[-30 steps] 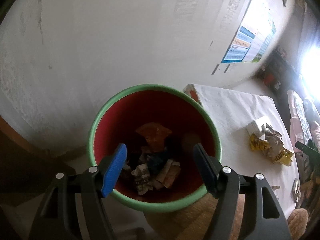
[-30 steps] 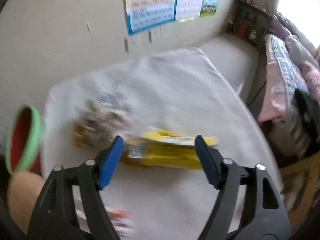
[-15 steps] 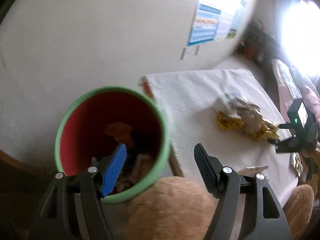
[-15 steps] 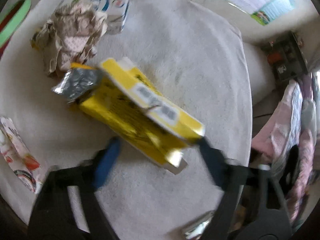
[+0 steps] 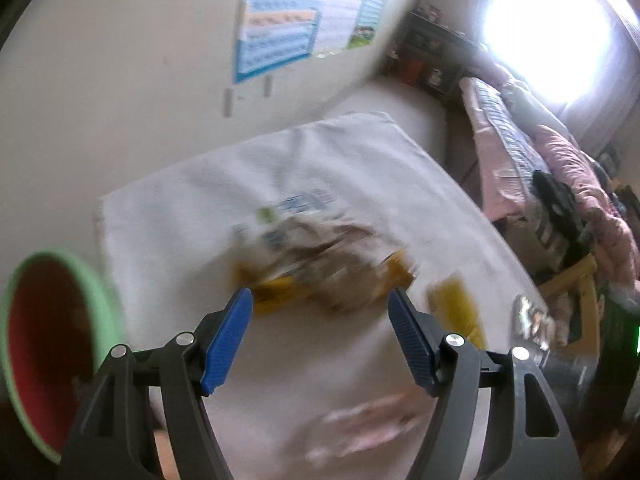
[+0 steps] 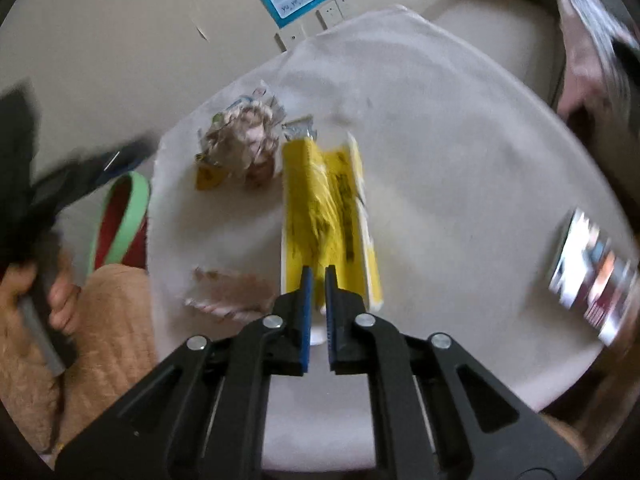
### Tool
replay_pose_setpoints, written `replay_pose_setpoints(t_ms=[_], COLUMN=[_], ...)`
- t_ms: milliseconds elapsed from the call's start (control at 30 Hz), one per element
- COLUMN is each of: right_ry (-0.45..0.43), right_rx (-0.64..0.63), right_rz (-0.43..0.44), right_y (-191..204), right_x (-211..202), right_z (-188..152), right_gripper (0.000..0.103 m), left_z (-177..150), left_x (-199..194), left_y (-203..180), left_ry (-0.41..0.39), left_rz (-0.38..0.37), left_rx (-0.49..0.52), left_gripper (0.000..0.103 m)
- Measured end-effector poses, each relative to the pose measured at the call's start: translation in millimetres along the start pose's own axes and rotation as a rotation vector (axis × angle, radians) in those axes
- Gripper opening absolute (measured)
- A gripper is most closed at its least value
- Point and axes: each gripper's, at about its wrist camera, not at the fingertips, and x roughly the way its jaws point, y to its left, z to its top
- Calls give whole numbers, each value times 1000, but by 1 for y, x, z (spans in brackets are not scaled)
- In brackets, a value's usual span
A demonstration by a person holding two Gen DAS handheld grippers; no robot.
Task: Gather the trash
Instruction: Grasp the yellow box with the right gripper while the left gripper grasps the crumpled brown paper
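My right gripper (image 6: 318, 274) is shut on the near end of a long yellow wrapper (image 6: 320, 192) that lies on the white-clothed table (image 6: 460, 160). Just beyond it sits a crumpled paper wad (image 6: 248, 140) with a small yellow scrap (image 6: 208, 176) beside it. My left gripper (image 5: 319, 294) hangs open above the blurred paper wad (image 5: 328, 252), nothing between its fingers. The red bin with a green rim (image 5: 100, 304) stands off the table's left side; its rim (image 6: 134, 208) also shows in the right wrist view.
A pink-and-white wrapper (image 6: 228, 292) lies near the table's front left. A colourful packet (image 6: 592, 280) sits at the right edge. A person's hand (image 6: 60, 296) grips the left tool's handle. A bed with pink bedding (image 5: 560, 168) stands to the right.
My left gripper swung from over the bin to above the trash on the table, still open. My right gripper came down on the yellow wrapper and closed on its near end.
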Motion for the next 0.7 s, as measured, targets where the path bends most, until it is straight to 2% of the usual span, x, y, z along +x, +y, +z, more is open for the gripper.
replay_pose_setpoints(t_ms=[67, 133, 233, 333, 400, 467, 567, 700], right_ry=[-11, -26, -20, -45, -62, -75, -75, -42], right_rx=[13, 4, 66, 88, 83, 75, 68, 65], right_rz=[-1, -10, -4, 8, 14, 18, 27, 41], right_y=[3, 1, -11, -21, -20, -18, -20, -20], right_x=[1, 2, 3, 1, -1, -2, 1, 16], right_z=[-9, -2, 2, 7, 8, 10, 13, 18], right_gripper=[7, 9, 28, 33, 40, 41, 41, 41], left_z=[9, 13, 18, 20, 19, 19, 18, 16], left_x=[21, 40, 63, 83, 90, 88, 79, 52], left_y=[-16, -29, -35, -32, -31, -27, -20, -12], left_ry=[26, 57, 92, 137, 155, 150, 137, 76], left_rz=[7, 32, 69, 122, 156, 160, 145, 110], left_rx=[27, 55, 53, 43, 45, 39, 26, -2], left_gripper=[67, 66, 66, 65, 54, 43, 39, 38])
